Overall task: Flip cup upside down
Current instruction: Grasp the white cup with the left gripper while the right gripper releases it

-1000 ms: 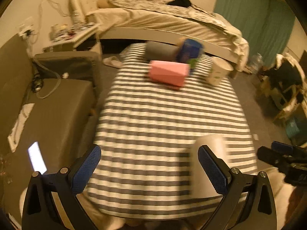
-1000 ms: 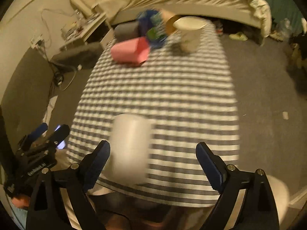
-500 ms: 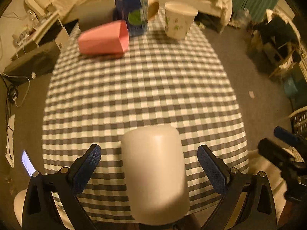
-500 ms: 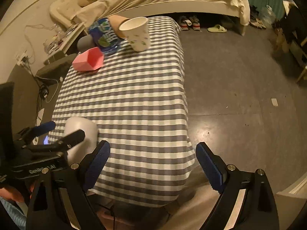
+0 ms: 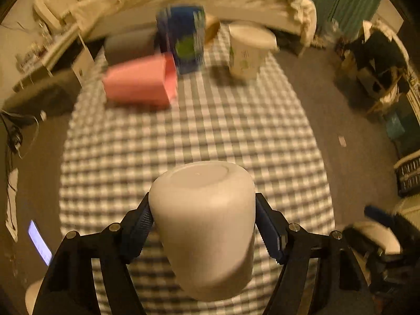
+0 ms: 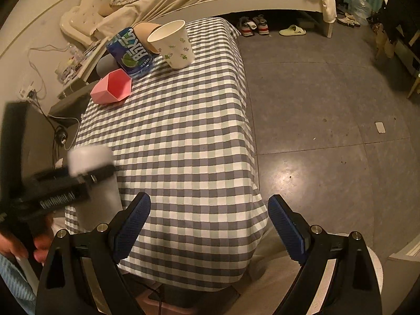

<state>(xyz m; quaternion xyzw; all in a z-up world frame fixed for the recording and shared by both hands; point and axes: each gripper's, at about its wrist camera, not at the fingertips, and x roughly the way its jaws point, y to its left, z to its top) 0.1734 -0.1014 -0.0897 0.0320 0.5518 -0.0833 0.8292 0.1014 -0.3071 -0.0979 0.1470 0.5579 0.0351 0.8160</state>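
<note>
Your left gripper (image 5: 203,225) is clamped on the white cup (image 5: 204,228), one pad pressed to each side of its body. The cup sits at the near edge of the checked tablecloth (image 5: 210,131), closed base facing up and away from you, mouth toward the near side. Whether its rim touches the cloth or hangs just above it cannot be told. In the right wrist view the same cup (image 6: 92,181) shows blurred at the near left of the table, with the left gripper's black arm across it.

At the far end of the table, going left to right, a pink container (image 6: 111,87) lies on its side, a blue can (image 6: 131,51) leans just beside it, a tan cup (image 6: 145,30) lies behind the can, and a white paper cup with a leaf print (image 6: 174,44) stands upright, mouth up.

Your right gripper (image 6: 208,225) is spread wide with nothing between its blue pads, held over the near right corner of the table, well apart from the white cup.
</note>
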